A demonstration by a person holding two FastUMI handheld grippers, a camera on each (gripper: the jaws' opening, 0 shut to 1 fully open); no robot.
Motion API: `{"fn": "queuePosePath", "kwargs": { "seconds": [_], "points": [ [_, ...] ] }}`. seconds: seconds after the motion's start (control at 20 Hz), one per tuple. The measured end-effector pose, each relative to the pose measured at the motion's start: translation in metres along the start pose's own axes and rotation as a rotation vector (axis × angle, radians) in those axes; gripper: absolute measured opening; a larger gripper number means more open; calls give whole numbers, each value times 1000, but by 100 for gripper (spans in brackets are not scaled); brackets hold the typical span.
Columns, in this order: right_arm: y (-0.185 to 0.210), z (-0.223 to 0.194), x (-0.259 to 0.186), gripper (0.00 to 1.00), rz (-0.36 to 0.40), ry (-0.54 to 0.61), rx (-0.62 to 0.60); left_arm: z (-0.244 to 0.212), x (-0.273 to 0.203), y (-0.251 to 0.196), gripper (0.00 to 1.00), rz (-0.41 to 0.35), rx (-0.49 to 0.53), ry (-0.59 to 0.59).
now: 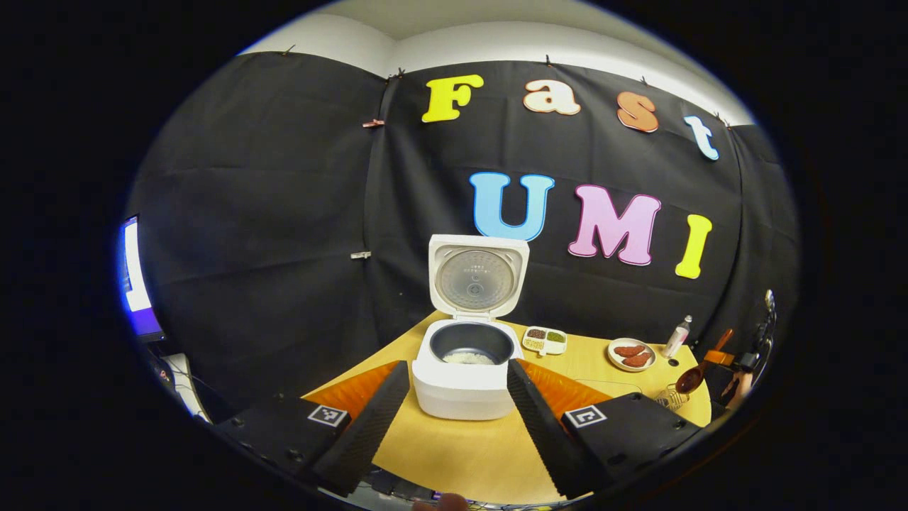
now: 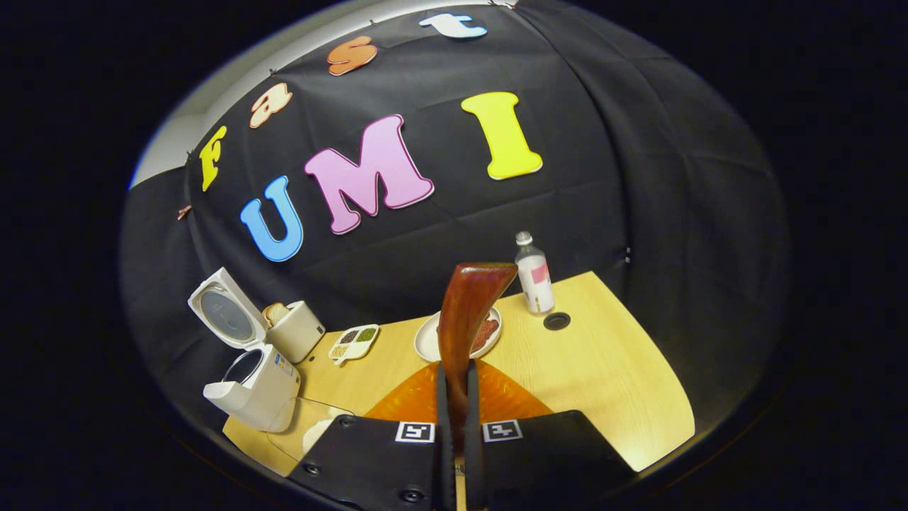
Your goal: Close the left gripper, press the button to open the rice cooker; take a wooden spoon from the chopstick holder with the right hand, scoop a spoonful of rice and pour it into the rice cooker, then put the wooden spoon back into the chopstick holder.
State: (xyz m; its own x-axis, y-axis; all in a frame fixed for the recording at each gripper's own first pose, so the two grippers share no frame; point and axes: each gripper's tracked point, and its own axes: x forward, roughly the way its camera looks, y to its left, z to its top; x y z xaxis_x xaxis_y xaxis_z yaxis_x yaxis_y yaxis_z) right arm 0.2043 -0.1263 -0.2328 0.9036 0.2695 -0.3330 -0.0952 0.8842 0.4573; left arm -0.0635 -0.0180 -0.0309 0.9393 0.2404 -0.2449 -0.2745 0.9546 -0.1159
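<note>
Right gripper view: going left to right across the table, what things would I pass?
Rice cooker with its lid up → toaster → divided dish of grains → plate behind the wooden spoon → bottle → round hole in the table.

The right gripper (image 2: 455, 419) has its fingers (image 2: 442, 426) clamped on the wooden spoon (image 2: 464, 312) handle above the table (image 2: 610, 369).

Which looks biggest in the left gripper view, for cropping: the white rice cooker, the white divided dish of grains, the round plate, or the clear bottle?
1. White rice cooker, lid up, by far largest, though nearest.
2. Divided dish of grains and round plate: about alike, unranked.
3. Clear bottle, smallest.
</note>
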Motion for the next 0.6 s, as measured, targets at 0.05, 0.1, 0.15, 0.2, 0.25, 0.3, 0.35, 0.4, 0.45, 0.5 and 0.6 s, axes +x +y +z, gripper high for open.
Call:
{"fn": "queuePosePath", "kwargs": {
  "seconds": [0.05,0.1,0.15,0.2,0.25,0.3,0.35,0.4,0.45,0.5,0.6],
  "points": [
    [13,9,-9,10,-3,-21,-15,0,7,4,96,-29,9,-1],
    [29,17,-19,10,-4,-39,-38,-2,14,6,95,-62,15,3],
    [44,22,-29,10,-10,-55,-62,-3,22,9,95,-93,18,5],
    [60,26,-36,10,-17,-72,-78,-2,31,14,95,-119,16,4],
    [81,26,-43,10,-15,-80,-91,-1,39,20,95,-143,13,1],
    [105,24,-47,10,-6,-82,-104,-2,47,26,95,-165,8,-1],
    [127,17,-49,10,3,-79,-126,-2,54,31,95,-192,5,-3],
    [148,9,-50,10,12,-69,-158,0,60,34,95,-218,8,-9],
    [169,0,-49,10,20,-65,-193,2,65,38,95,-246,19,-13],
    [187,-9,-44,10,22,-59,-230,1,71,44,95,-267,34,-17],
    [214,-33,-32,10,15,-32,-298,4,80,53,95,-295,48,-30]
  ]
}}
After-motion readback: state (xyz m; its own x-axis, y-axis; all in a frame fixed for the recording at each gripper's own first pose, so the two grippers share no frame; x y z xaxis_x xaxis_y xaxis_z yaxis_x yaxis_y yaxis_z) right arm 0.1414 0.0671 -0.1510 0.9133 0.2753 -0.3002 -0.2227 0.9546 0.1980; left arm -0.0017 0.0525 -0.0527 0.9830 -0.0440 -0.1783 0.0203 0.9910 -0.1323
